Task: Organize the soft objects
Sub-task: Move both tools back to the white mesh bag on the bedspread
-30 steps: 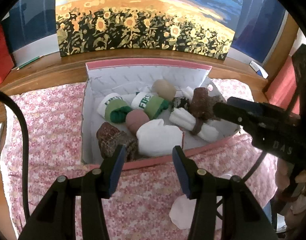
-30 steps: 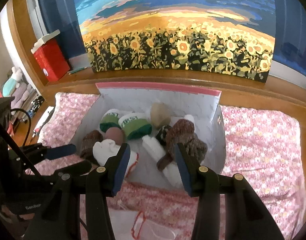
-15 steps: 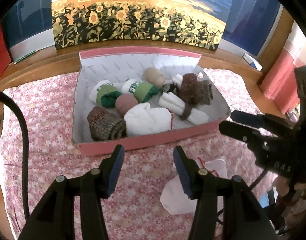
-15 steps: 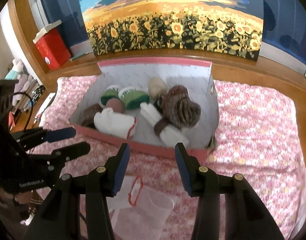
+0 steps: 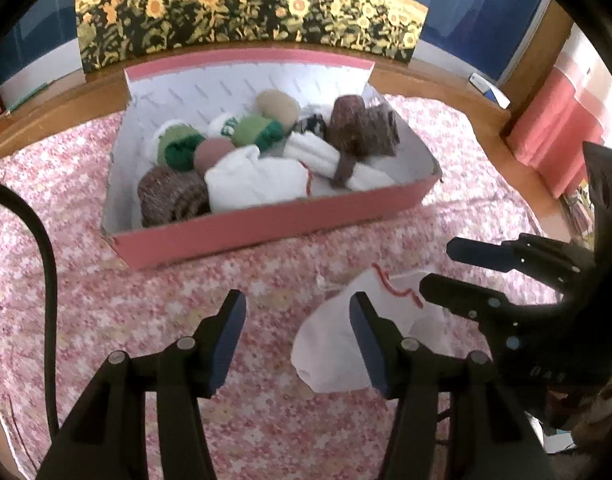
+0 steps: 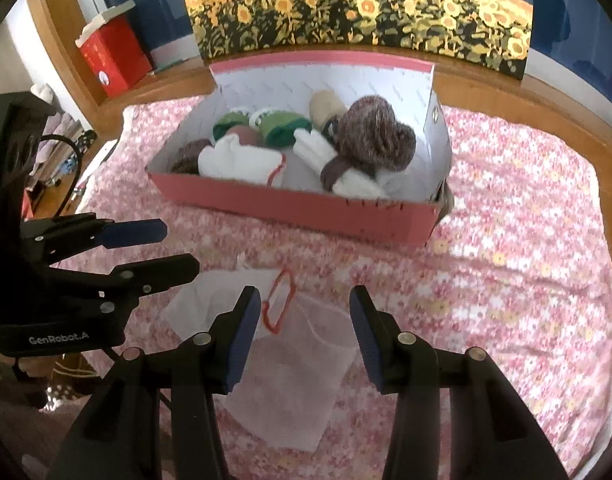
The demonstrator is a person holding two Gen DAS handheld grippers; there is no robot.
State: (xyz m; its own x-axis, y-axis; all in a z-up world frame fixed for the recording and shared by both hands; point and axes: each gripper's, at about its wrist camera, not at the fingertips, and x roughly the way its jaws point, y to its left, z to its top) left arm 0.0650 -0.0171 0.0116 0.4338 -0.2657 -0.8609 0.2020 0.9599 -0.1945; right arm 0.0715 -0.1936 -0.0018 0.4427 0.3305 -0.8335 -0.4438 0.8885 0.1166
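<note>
Sock (image 6: pixel 282 364) lies flat on the bedspread (image 6: pixel 506 280), near the box (image 6: pixel 306 208), directly under the right tool (image 6: pixel 306 320), right of the left tool (image 5: pixel 298 324); both half-open, empty, left just widening.

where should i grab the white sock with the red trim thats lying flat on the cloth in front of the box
Take the white sock by its cuff, the end with the red trim. It lies limp and flat on the flowered cloth, so come from above with open fingers astride that edge and pinch; the raised rim probably gives more to catch than the flat body.
</note>
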